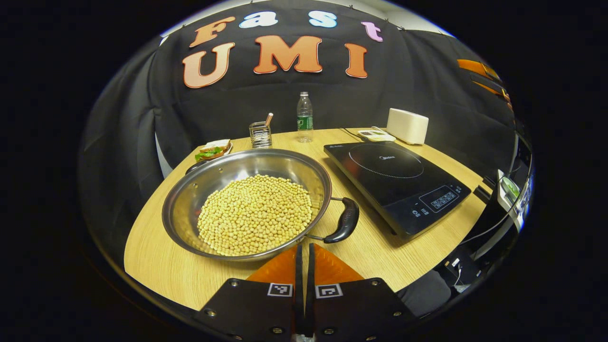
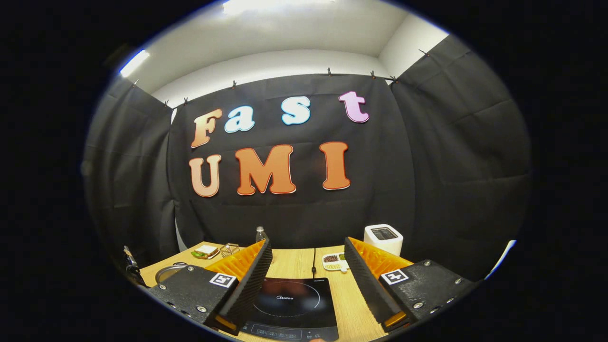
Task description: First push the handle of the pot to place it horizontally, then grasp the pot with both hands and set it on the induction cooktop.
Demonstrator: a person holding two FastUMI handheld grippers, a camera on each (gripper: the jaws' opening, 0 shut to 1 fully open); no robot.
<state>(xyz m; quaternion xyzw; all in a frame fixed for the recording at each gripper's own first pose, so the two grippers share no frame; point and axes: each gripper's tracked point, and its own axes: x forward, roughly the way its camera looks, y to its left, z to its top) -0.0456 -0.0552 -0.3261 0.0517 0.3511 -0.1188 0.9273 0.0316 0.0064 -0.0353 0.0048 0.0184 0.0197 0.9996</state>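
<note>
Steel, wide and shallow, the round pot (image 1: pixel 247 202) of pale beans sits on the wooden table (image 1: pixel 161 270), just left of the flat black induction cooktop (image 1: pixel 396 183). Its curved black handle (image 1: pixel 345 221) points toward the cooktop. Left gripper (image 1: pixel 304 256) hovers nearby, fingers pressed together; right gripper (image 2: pixel 308 275) is spread wide above the cooktop. Pushing step looks pending: nudge that handle first.

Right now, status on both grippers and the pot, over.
Left gripper shut, empty, just short of pot. Right gripper open, above induction cooktop. Pot full of beans, on table left of cooktop, near handle untouched. Path clear.
</note>
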